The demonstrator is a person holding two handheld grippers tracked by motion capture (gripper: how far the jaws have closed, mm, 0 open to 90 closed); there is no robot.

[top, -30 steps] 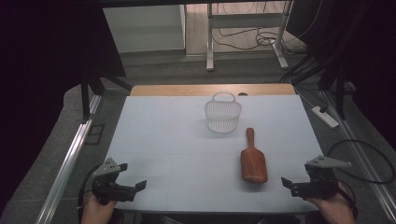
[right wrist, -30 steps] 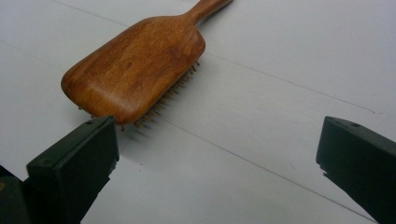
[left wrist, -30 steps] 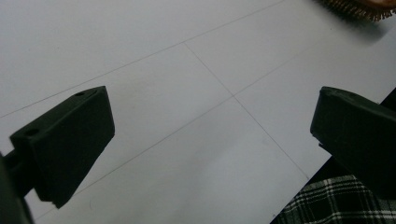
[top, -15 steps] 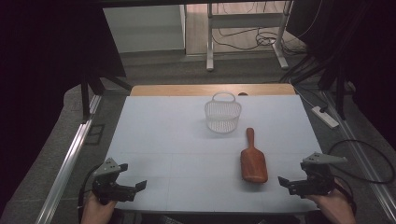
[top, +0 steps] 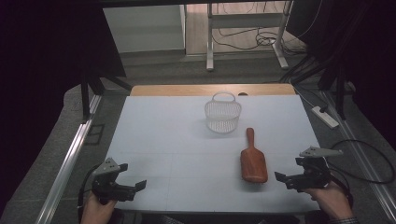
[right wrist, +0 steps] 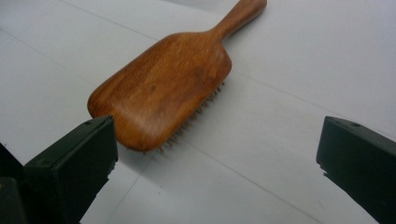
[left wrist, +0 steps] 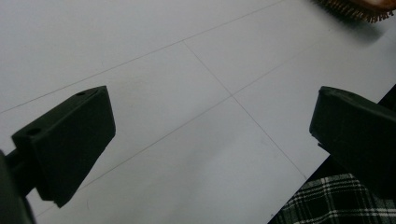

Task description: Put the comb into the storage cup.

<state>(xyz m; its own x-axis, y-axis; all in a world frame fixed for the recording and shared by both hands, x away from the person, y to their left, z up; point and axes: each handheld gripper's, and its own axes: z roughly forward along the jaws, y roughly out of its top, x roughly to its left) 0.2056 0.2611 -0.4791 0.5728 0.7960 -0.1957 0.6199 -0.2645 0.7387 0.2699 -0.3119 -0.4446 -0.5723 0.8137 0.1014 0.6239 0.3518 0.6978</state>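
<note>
A wooden paddle hairbrush [top: 253, 161] lies bristles down on the white table [top: 163, 135], right of centre, with its handle pointing away from me. A white mesh basket [top: 222, 114] with a handle stands upright behind it. My right gripper [top: 288, 171] is open just right of the brush head and holds nothing. In the right gripper view the hairbrush [right wrist: 163, 88] lies a little ahead of the open gripper [right wrist: 215, 158], towards its left jaw. At the near left corner my left gripper [top: 131, 176] is open over bare table. In the left gripper view the brush bristles [left wrist: 359, 7] show beyond that gripper [left wrist: 210, 140].
A wooden strip [top: 187, 89] borders the table's far edge. An aluminium rail [top: 65, 163] runs along the left side. A power strip [top: 324, 116] and cables lie on the floor to the right. Plaid cloth [left wrist: 336, 200] shows below the near table edge.
My right gripper has shifted slightly left, closer to the brush head. The left gripper, brush and basket have stayed put.
</note>
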